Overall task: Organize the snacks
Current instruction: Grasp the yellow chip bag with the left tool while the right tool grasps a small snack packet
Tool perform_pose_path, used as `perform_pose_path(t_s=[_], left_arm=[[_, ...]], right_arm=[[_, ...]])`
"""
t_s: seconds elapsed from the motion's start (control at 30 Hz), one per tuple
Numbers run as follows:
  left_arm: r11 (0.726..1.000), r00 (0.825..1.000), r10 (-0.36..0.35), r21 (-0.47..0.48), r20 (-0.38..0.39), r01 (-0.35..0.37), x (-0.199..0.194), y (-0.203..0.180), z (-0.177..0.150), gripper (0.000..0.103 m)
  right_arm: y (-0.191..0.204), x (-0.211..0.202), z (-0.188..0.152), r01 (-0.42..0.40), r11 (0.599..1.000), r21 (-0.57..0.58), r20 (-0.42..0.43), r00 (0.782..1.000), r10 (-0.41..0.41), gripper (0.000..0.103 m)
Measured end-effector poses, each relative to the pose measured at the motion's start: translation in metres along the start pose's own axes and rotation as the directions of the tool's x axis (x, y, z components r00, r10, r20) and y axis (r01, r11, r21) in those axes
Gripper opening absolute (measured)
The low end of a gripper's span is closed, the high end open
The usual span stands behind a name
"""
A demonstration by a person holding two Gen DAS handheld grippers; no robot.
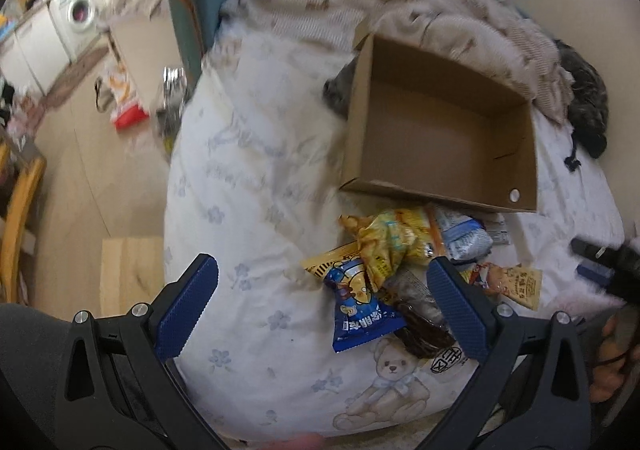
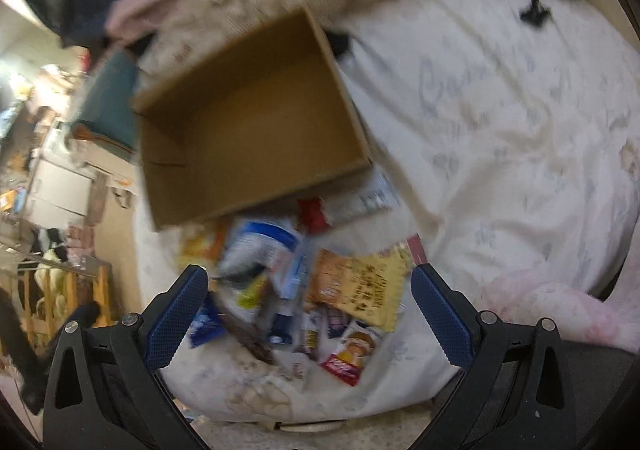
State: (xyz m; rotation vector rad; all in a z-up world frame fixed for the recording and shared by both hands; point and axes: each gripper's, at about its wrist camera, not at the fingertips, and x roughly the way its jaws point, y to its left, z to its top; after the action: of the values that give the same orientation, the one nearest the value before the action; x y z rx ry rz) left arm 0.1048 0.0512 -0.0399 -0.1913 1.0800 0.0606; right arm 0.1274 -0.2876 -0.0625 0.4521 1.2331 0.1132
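Note:
An empty open cardboard box (image 1: 440, 130) lies on a white bedcover (image 1: 248, 170); it also shows in the right wrist view (image 2: 248, 118). A pile of snack packets lies in front of it: a blue packet (image 1: 360, 314), a yellow packet (image 1: 388, 246), a dark packet (image 1: 424, 330), an orange-yellow packet (image 2: 356, 282) and a red-and-white packet (image 2: 352, 350). My left gripper (image 1: 320, 290) is open above the blue packet. My right gripper (image 2: 310, 298) is open above the pile, holding nothing; it shows at the right edge of the left wrist view (image 1: 600, 262).
A rumpled beige blanket (image 1: 400, 10) and a dark cloth (image 1: 588, 106) lie behind the box. The bed's left edge drops to a wooden floor (image 1: 100, 178) with a red bag (image 1: 124, 98). A pink fluffy cloth (image 2: 560, 310) lies at the right.

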Motion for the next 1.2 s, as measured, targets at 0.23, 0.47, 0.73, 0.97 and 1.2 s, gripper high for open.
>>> perform_pose_path(t_s=[0.23, 0.47, 0.73, 0.97, 1.2], left_arm=[[0.999, 0.99, -0.028, -0.035, -0.135, 0.023, 0.046, 0.0, 0.016, 0.102], [0.995, 0.965, -0.093, -0.047, -0.244, 0.084, 0.1, -0.033, 0.025, 0.099], [0.992, 0.932, -0.127, -0.046, -0.34, 0.119, 0.146, -0.059, 0.025, 0.086], [0.991, 0.936, -0.13, -0.057, -0.328, 0.118, 0.144, -0.055, 0.023, 0.064], [0.995, 0.955, -0.093, -0.001, -0.282, 0.097, 0.113, -0.054, 0.016, 0.057]], right_arm=[[-0.026, 0.05, -0.005, 0.028, 0.989, 0.142, -0.126, 0.992, -0.01, 0.094], [-0.035, 0.053, -0.001, 0.016, 0.987, 0.161, -0.126, 0.992, 0.005, 0.092], [-0.053, 0.064, 0.001, -0.028, 0.97, 0.242, -0.165, 0.984, 0.069, 0.079], [-0.042, 0.09, -0.002, -0.073, 0.976, 0.203, -0.256, 0.959, 0.125, 0.023], [-0.032, 0.067, -0.002, -0.093, 0.987, 0.134, -0.183, 0.976, 0.117, 0.01]])
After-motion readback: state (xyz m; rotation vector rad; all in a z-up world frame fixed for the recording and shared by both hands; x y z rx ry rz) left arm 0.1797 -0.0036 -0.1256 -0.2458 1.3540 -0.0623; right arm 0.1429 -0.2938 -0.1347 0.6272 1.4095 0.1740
